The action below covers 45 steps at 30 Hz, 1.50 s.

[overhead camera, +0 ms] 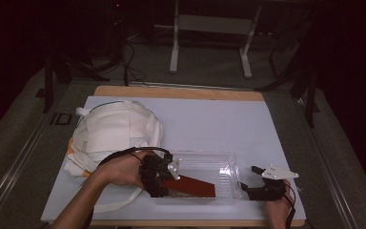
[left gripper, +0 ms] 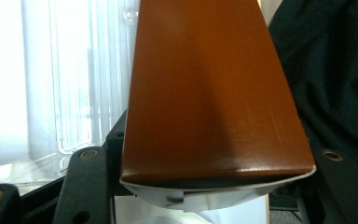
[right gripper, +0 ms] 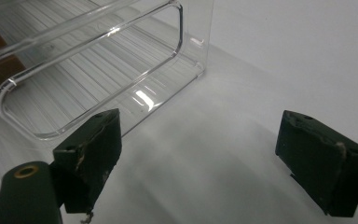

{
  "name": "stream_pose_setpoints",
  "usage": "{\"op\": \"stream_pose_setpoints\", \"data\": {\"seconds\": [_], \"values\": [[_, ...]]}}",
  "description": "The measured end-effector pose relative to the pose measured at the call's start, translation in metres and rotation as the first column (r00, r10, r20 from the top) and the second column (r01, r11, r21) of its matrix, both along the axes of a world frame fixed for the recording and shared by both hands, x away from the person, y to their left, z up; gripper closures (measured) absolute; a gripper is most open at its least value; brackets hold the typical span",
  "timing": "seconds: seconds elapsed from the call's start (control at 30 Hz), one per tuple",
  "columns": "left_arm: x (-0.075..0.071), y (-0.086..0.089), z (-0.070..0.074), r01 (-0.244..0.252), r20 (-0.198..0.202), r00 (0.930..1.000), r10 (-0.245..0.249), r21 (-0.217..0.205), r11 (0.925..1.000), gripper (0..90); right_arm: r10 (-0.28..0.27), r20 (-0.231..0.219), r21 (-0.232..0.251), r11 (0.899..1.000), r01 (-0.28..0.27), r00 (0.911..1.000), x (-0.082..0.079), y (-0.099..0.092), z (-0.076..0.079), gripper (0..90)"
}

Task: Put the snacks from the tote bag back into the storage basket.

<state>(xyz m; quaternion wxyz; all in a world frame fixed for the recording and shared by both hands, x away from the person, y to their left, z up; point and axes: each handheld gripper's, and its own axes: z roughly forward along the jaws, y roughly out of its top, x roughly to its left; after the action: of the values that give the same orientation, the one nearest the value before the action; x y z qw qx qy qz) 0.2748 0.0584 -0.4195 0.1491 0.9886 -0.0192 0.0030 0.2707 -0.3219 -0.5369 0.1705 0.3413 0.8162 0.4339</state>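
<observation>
A long brown carton (overhead camera: 194, 186) lies slanted inside a clear plastic bin (overhead camera: 226, 160) near the table's front edge. My left gripper (overhead camera: 164, 183) is shut on the carton's near end; in the left gripper view the brown carton (left gripper: 205, 93) stretches away between the jaws, its white flap end nearest the camera. My right gripper (overhead camera: 249, 183) stands open just outside the bin's right end, nothing between its fingers. In the right gripper view my right gripper (right gripper: 214, 154) hangs over the white table surface, and the clear bin (right gripper: 186, 56) has its rounded handle cut-out just ahead on the left.
A cream cloth bag (overhead camera: 112, 133) with straps lies at the left of the white table cover (overhead camera: 219, 119), close behind my left hand. Bare cover stretches behind and to the right of the bin. Beyond the table, a dark floor with cables and a white stand frame (overhead camera: 209, 28).
</observation>
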Motion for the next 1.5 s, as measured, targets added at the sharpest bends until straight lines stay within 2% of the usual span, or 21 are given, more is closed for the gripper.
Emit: {"op": "stream_pose_setpoints", "data": {"seconds": [0.3,0.57,0.77,1.13,1.27,1.37,1.5], "values": [[0.000,-0.006,0.002,-0.012,-0.033,0.9994,0.011,-0.021,0.9997,39.9,0.001,0.001,-0.003,1.000,-0.001,1.0000,0.000,0.000,0.000,14.3],[0.000,-0.019,-0.002,-0.006,-0.049,0.9988,0.005,-0.008,1.0000,37.8,0.000,-0.002,-0.003,1.000,0.000,1.0000,0.000,0.000,0.000,14.3],[0.001,-0.023,-0.006,-0.019,-0.088,0.9959,0.020,0.005,0.9998,31.1,-0.001,-0.006,-0.001,1.000,0.001,1.0000,0.001,0.000,0.000,14.3],[0.002,-0.023,-0.020,-0.029,-0.137,0.9899,0.039,0.073,0.9969,18.8,-0.001,-0.008,-0.002,1.000,0.001,1.0000,0.001,0.000,0.000,14.3],[0.002,-0.021,-0.023,-0.033,-0.134,0.9899,0.046,0.095,0.9949,18.2,0.000,-0.009,0.000,1.000,0.000,1.0000,0.001,0.000,0.000,14.3],[0.002,-0.018,-0.023,-0.032,-0.147,0.9881,0.046,0.096,0.9948,18.3,-0.001,-0.010,0.000,1.000,0.001,0.9999,0.001,0.000,0.000,14.3],[0.002,-0.013,-0.021,-0.033,-0.136,0.9897,0.044,0.083,0.9960,19.5,-0.001,-0.010,0.002,1.000,0.001,0.9999,0.001,0.000,0.000,14.3]]}}
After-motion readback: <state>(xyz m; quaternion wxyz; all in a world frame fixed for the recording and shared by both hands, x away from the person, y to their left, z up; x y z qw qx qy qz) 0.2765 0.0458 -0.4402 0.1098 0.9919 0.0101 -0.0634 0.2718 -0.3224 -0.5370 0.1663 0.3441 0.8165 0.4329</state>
